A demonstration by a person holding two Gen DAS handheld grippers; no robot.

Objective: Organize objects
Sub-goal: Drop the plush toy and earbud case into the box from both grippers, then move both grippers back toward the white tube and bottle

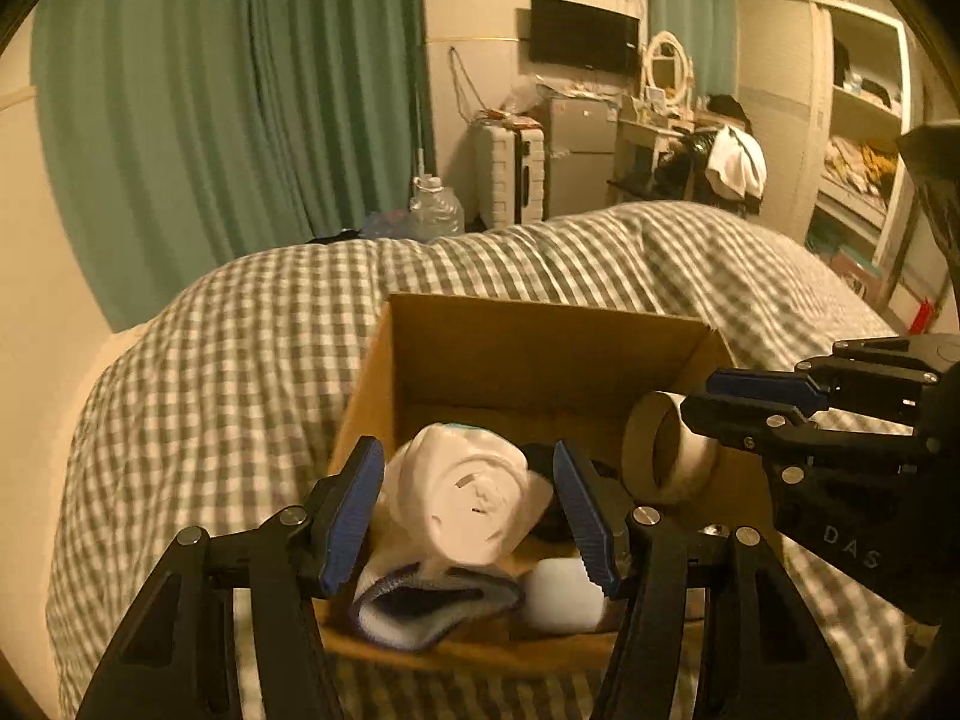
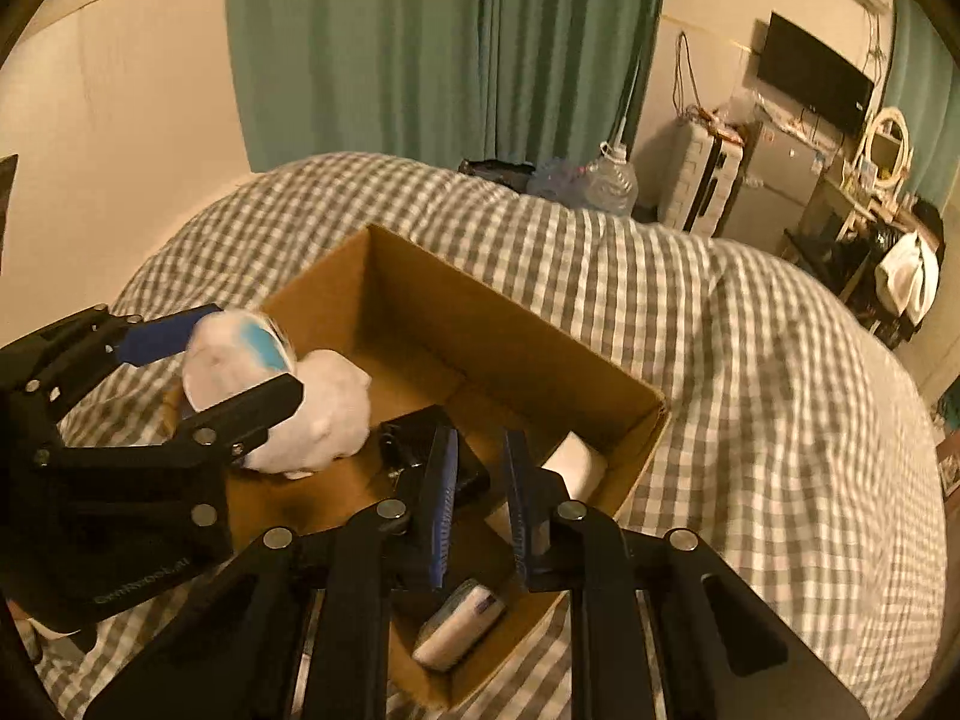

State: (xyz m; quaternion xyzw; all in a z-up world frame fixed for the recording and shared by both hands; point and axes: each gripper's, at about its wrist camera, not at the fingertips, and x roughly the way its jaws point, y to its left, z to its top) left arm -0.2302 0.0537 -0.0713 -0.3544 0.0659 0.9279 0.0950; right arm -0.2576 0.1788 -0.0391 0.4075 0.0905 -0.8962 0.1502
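Over the box: a soft white plush toy with a blue patch (image 1: 474, 498) is held between the blue-padded fingers of the left gripper (image 1: 471, 510), above the near end of the open brown cardboard box (image 1: 528, 348).
Left gripper: closed on the plush toy, which bulges out past both pads.
Right gripper (image 2: 477, 504): its jaws are set narrowly apart, nothing between them; it is seen over the box's right side.
Roll: a white tape roll with a brown core (image 1: 666, 447) is seen just beside the right gripper's fingertips; contact cannot be told.
Box contents: a white-and-blue sock (image 1: 420, 600), a white block (image 1: 561, 594), a black object (image 2: 420, 444).
Box support: a grey-and-white checked quilt (image 1: 240, 348) on a bed.
Background: green curtains (image 1: 210, 90), a wall-mounted black screen (image 1: 582, 33).
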